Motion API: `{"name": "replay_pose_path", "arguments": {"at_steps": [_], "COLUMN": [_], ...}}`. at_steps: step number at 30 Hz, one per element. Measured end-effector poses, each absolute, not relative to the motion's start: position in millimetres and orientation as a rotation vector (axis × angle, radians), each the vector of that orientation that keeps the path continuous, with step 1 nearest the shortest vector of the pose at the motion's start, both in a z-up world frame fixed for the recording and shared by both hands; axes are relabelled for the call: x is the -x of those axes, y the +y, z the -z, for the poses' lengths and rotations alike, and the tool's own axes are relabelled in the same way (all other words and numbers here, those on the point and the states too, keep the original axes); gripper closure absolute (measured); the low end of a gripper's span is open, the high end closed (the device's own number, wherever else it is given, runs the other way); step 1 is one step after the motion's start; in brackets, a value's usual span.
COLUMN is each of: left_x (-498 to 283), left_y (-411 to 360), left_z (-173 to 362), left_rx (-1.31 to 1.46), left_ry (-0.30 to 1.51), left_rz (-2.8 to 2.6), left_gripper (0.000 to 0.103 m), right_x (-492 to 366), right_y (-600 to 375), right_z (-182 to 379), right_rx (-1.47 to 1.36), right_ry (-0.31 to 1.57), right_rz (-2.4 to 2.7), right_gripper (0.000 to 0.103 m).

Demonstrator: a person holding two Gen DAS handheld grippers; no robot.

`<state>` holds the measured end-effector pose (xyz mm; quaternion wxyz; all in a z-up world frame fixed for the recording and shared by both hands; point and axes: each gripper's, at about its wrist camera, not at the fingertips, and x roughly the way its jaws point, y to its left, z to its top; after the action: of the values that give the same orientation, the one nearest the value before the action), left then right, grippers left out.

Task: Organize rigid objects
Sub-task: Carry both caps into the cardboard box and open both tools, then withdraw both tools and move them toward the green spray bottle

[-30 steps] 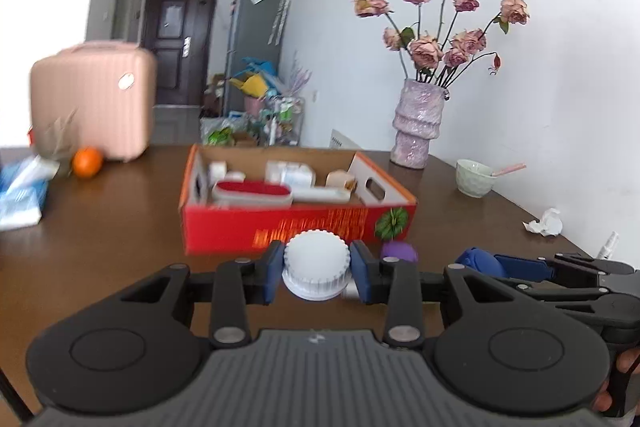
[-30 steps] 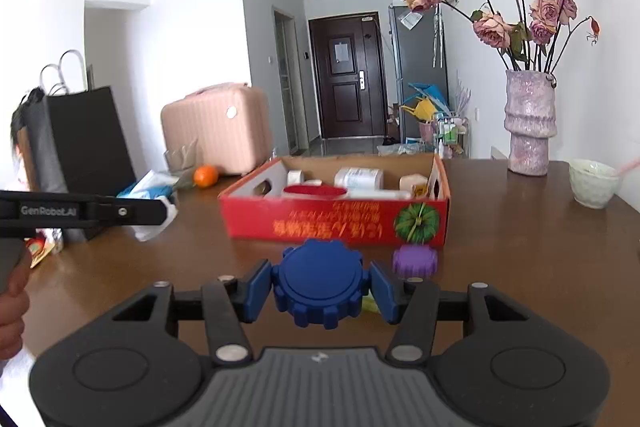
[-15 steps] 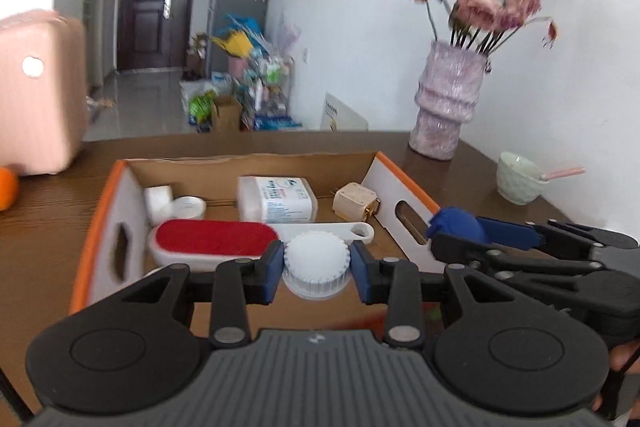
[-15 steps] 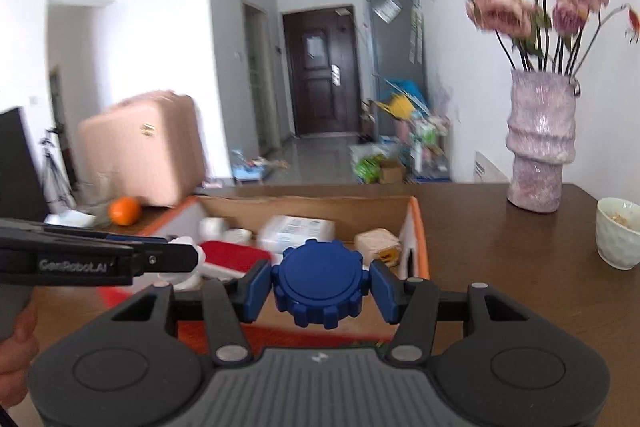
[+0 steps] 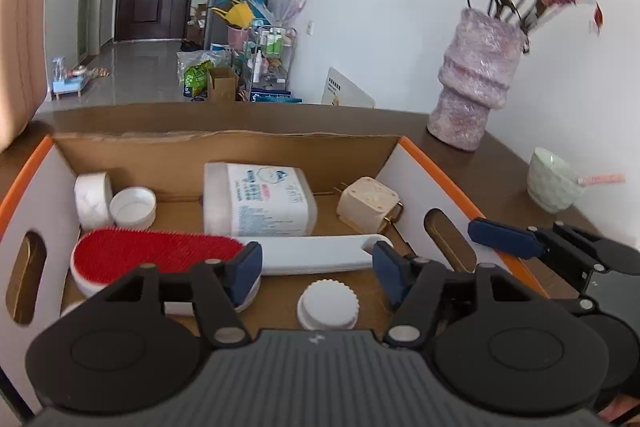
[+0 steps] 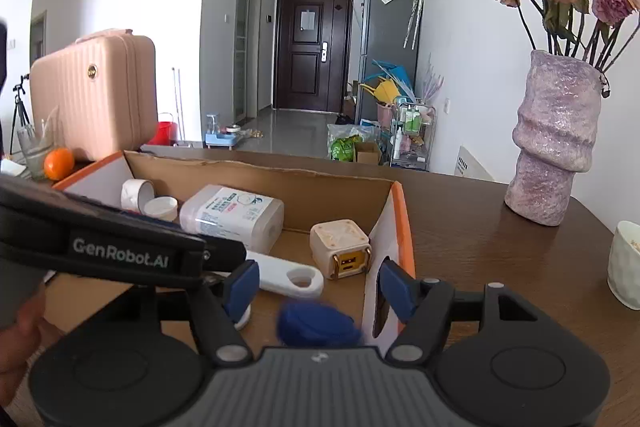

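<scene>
Now, from the left wrist view, the left gripper (image 5: pixel 318 269) stands over the cardboard box (image 5: pixel 224 147) and its jaws have just been opening. They are apart and press on nothing. The white ridged cap (image 5: pixel 328 305) lies free on the box floor, low between the two blue pads and touching neither. Behind it lies the red brush (image 5: pixel 156 253) with its white handle, and further back the white packet (image 5: pixel 256 201), the beige cube (image 5: pixel 368 203), a tape roll (image 5: pixel 93 200) and a small white lid (image 5: pixel 133 207). At the right side the right gripper (image 5: pixel 504 237) reaches over the box wall.

From the right wrist view, the right gripper (image 6: pixel 316 285) has also just been opening its jaws, and nothing is pressed between them. The blue gear-shaped cap (image 6: pixel 316 323) is blurred, below the pads and inside the box (image 6: pixel 400 223), near its right wall. The left gripper (image 6: pixel 120 247) crosses the picture at the left. On the table (image 6: pixel 480 227) stands a purple vase (image 6: pixel 554 139).
</scene>
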<state>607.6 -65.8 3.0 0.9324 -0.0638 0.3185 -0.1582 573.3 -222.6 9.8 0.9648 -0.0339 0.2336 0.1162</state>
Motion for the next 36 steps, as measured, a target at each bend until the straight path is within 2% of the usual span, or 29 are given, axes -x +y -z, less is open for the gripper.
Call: {"name": "replay_pose_path", "arguments": {"at_steps": [3, 6, 10, 13, 20, 27, 32, 34, 36], "left_x": [-601.4, -583.0, -544.6, -504.8, -409.6, -330.6, -324.4, -323.9, -332.1], "left_y": [-60.7, -51.0, -26.9, -11.7, 2.4, -7.8, -49.3, -69.2, -86.2], "left_z": [-13.7, -30.0, -46.7, -47.4, -39.0, -23.9, -15.7, -14.1, -9.6], "left_rx": [0.112, 0.07, 0.044, -0.02, -0.062, 0.005, 0.028, 0.073, 0.133], "left_ry": [0.638, 0.561, 0.505, 0.468, 0.525, 0.594, 0.659, 0.639, 0.634], "left_rz": [0.307, 0.281, 0.224, 0.199, 0.145, 0.165, 0.198, 0.212, 0.182], "left_gripper": [0.04, 0.033, 0.03, 0.022, 0.02, 0.017, 0.016, 0.005, 0.002], "right_x": [-569.9, -563.0, -537.8, -507.8, -412.5, -335.2, -304.7, -296.4, -291.5], "right_y": [-226.5, -233.9, -252.8, -266.2, -262.3, -270.4, -287.0, -297.6, -312.4], "right_z": [-14.1, -22.4, -37.4, -43.1, -33.0, 1.0, 12.1, 9.4, 5.9], "right_rx": [0.037, -0.004, -0.101, -0.202, -0.207, -0.128, -0.149, -0.152, -0.16], "right_ry": [0.458, 0.431, 0.373, 0.347, 0.356, 0.458, 0.483, 0.464, 0.448], "right_rz": [-0.235, -0.228, -0.196, -0.197, -0.273, -0.314, -0.298, -0.277, -0.235], "right_gripper": [0.035, 0.035, 0.034, 0.029, 0.023, 0.022, 0.022, 0.022, 0.022]}}
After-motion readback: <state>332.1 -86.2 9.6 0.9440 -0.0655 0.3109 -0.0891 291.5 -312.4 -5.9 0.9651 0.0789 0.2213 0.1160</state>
